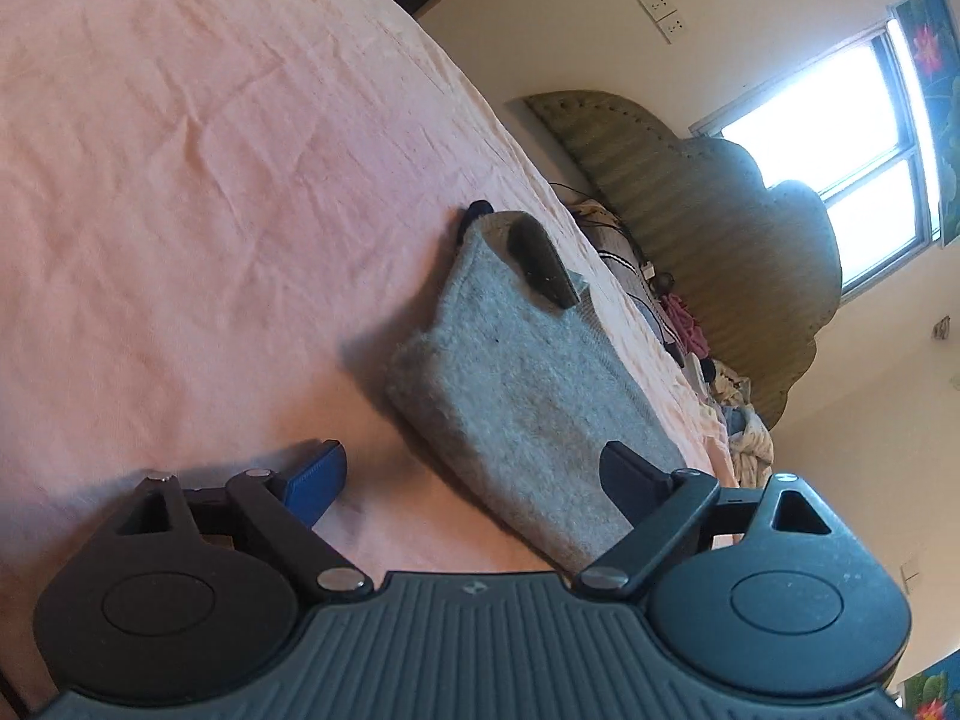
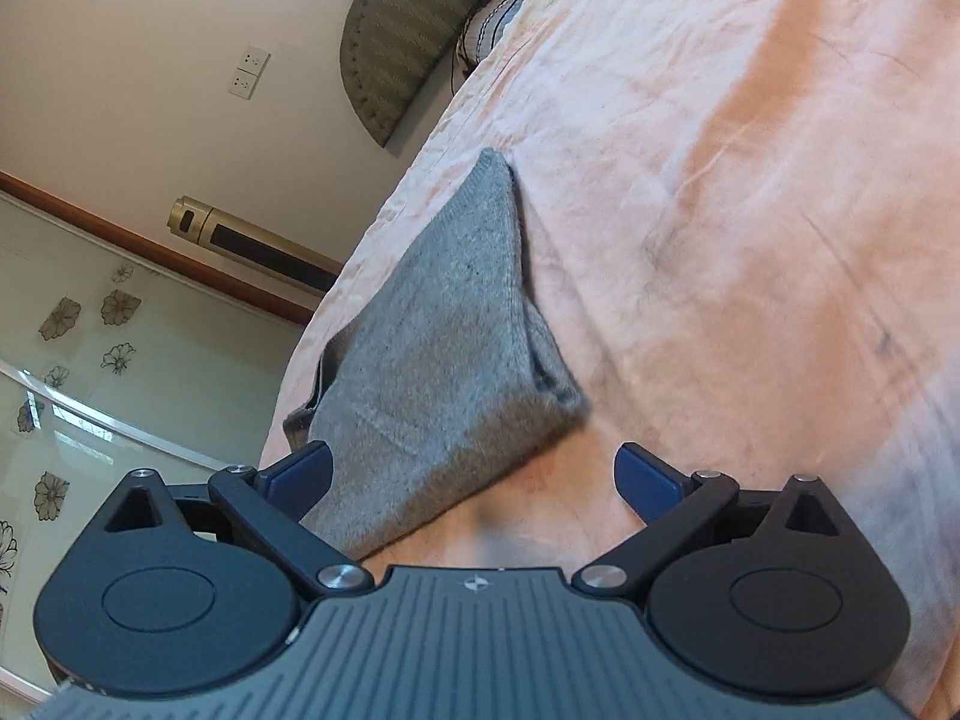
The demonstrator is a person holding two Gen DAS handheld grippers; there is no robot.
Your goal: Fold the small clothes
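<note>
A grey knit garment [image 1: 516, 372] lies folded into a thick block on the pink bedsheet [image 1: 180, 180]. My left gripper [image 1: 474, 474] is open, its jaws wide apart just over the near end of the garment, holding nothing. At the garment's far end the other gripper's dark fingers [image 1: 540, 258] show. In the right wrist view the same grey garment [image 2: 432, 348] lies in front of my right gripper [image 2: 474, 474], which is open and empty, with its left finger beside the garment's near edge.
The sheet [image 2: 720, 210] spreads wide around the garment. A padded headboard [image 1: 720, 228] with loose clothes and cables [image 1: 690, 324] stands at the bed's end. A window [image 1: 840, 138], wall sockets [image 2: 246, 72] and a tower fan [image 2: 240, 234] are beyond the bed.
</note>
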